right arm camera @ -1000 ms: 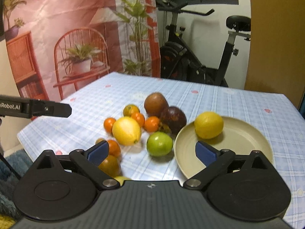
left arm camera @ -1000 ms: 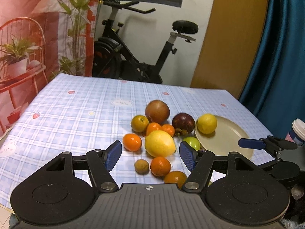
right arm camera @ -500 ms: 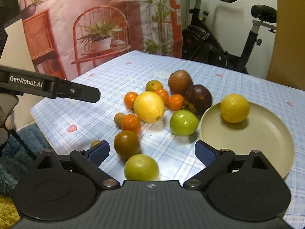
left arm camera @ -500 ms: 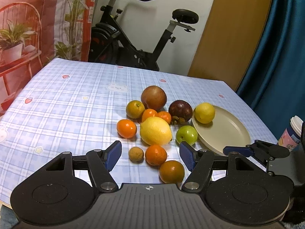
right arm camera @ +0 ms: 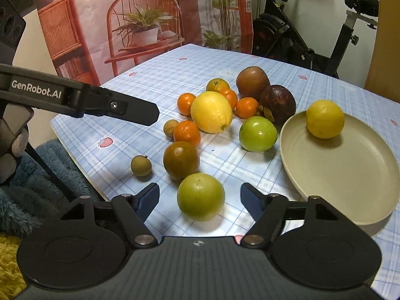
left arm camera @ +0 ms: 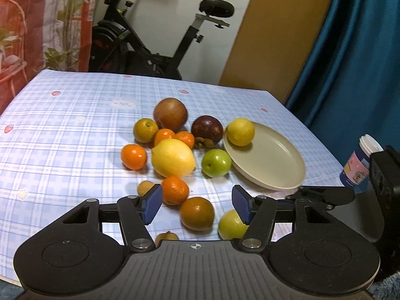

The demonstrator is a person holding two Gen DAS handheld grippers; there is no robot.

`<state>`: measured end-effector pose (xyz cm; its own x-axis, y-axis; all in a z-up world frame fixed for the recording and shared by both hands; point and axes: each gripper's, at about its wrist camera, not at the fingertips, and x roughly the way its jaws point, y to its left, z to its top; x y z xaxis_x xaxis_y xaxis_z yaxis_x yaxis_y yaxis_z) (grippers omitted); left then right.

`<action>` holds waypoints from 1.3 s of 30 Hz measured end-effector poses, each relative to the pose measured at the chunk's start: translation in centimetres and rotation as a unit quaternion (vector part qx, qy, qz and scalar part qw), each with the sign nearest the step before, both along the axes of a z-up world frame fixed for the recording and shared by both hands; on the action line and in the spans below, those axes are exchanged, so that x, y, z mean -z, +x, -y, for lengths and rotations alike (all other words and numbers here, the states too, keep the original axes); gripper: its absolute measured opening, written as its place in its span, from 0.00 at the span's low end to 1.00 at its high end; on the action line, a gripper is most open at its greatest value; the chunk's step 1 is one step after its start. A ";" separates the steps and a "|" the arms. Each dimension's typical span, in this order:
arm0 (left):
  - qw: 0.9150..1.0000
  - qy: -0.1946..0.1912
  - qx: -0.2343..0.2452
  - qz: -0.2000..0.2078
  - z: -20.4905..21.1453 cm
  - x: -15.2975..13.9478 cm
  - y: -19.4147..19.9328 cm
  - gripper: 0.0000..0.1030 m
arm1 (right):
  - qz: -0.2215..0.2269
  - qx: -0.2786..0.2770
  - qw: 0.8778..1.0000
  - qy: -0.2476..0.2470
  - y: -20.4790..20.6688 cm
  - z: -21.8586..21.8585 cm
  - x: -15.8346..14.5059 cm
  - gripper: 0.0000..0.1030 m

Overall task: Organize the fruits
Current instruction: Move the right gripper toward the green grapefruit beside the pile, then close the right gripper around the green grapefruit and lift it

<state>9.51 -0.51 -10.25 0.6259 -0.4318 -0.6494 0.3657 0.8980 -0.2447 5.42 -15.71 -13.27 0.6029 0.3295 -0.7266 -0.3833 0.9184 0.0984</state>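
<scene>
a yellow-green round fruit (right arm camera: 200, 196) sits on the near edge of the checked blue tabletop (right arm camera: 155, 80), smooth-skinned and dull green fading to yellow, with a tiny stem dimple on top. it lies between the fingers of the right gripper (right arm camera: 200, 197), whose jaws have just been closing; a clear gap shows on each side, so the pads are not pressing on it. just behind it rests a dark brownish-orange fruit (right arm camera: 181, 160), and to the left of that a small tan longan (right arm camera: 141, 166) lies apart. further back the heap gathers: a big yellow lemon (right arm camera: 211, 112), a bright green apple (right arm camera: 258, 134), several small tangerines (right arm camera: 186, 133), a brown round fruit (right arm camera: 253, 82) and a dark purple mangosteen (right arm camera: 278, 103). to the right a beige plate (right arm camera: 350, 175) holds one smaller lemon (right arm camera: 325, 119) near its far rim. the left gripper (left arm camera: 196, 203) hovers over the near fruits, its jaws also just closing somewhat yet about half open and gripping nothing, with the brownish-orange fruit seen between the blue pads (left arm camera: 153, 201). an exercise bike (left arm camera: 155, 37) stands beyond the tabletop.
</scene>
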 end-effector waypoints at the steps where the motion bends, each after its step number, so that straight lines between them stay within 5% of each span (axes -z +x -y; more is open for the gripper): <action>1: 1.000 0.002 0.006 -0.002 0.2 0.1 0.0 0.56 | -0.002 0.001 1.000 0.001 0.0 0.1 0.1 0.68; 5: 0.998 0.013 0.054 -0.018 1.9 0.5 0.0 0.50 | -0.012 0.002 1.000 0.010 0.1 0.4 0.3 0.57; 11: 0.992 0.015 0.110 -0.053 3.9 1.8 0.3 0.43 | -0.020 0.000 1.000 0.019 0.0 0.5 0.5 0.53; 24: 0.988 0.011 0.123 -0.097 4.9 3.8 1.8 0.42 | -0.034 0.007 0.999 0.030 0.3 0.9 1.4 0.53; 39: 0.995 -0.011 0.085 -0.050 3.1 2.0 0.9 0.42 | -0.012 0.002 1.000 0.027 0.2 0.6 1.1 0.48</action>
<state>10.36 -3.60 -12.26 0.4754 -0.5409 -0.6939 0.4851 0.8191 -0.3061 5.59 -16.26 -14.37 0.5879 0.3659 -0.7215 -0.3760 0.9132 0.1568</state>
